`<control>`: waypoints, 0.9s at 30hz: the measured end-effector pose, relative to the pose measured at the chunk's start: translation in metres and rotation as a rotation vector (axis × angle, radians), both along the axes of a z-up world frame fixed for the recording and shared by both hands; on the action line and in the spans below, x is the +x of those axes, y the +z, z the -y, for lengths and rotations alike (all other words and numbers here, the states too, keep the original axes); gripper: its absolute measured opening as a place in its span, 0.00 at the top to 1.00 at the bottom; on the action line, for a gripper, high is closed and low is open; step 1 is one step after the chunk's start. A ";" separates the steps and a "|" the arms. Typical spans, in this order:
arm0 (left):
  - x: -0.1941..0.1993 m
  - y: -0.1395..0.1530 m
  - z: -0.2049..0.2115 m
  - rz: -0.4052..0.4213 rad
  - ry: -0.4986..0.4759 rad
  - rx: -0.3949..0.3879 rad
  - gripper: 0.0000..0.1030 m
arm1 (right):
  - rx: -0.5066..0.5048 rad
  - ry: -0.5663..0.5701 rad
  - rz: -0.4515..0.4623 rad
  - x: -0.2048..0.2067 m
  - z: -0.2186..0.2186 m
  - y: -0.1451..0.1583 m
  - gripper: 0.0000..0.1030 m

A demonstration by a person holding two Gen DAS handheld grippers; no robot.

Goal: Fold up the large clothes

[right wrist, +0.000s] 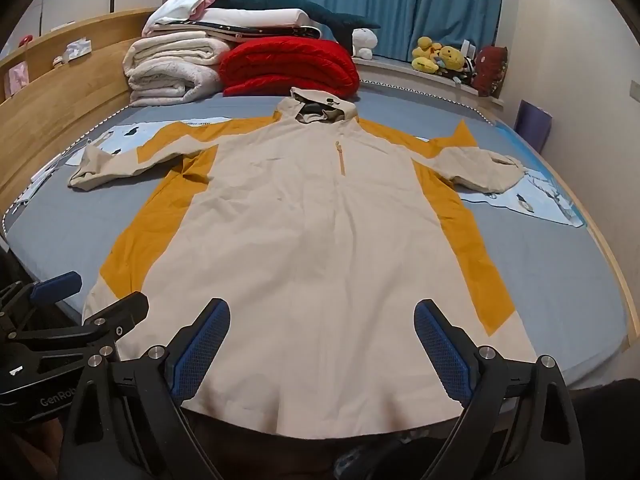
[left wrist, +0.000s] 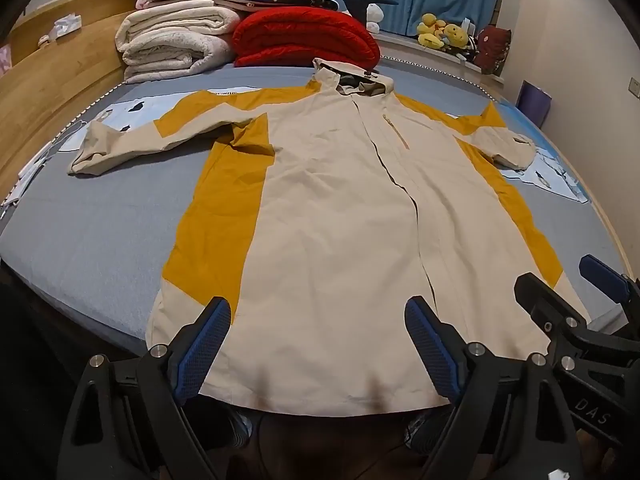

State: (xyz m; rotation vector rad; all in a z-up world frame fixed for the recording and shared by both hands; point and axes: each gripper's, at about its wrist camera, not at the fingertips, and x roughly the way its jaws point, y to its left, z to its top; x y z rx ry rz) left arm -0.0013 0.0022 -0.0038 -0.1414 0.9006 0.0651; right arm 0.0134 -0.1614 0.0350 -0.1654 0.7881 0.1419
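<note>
A large cream and mustard hooded jacket point(left wrist: 332, 216) lies spread flat, front up, on a grey-blue bed point(left wrist: 92, 240), hood at the far end, both sleeves out to the sides. It also shows in the right wrist view point(right wrist: 320, 224). My left gripper point(left wrist: 318, 340) is open and empty above the jacket's near hem. My right gripper point(right wrist: 322, 340) is open and empty above the hem too, just to the right of the left one. Each gripper shows at the edge of the other's view: the right gripper point(left wrist: 568, 292), the left gripper point(right wrist: 96, 296).
Folded white blankets point(left wrist: 172, 40) and a red quilt point(left wrist: 304, 36) are stacked at the bed's head. A wooden headboard point(left wrist: 52, 92) runs along the left. Plush toys point(left wrist: 440, 34) sit on the window ledge under blue curtains. A light printed cloth point(right wrist: 548, 200) lies under the right sleeve.
</note>
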 end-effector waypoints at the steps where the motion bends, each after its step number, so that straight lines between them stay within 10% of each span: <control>1: 0.000 0.000 0.000 0.000 0.000 0.000 0.17 | -0.005 0.000 0.004 0.000 0.000 0.001 0.10; 27: 0.003 0.002 0.005 -0.004 0.000 0.002 0.17 | -0.006 0.001 0.010 -0.001 -0.001 0.002 0.10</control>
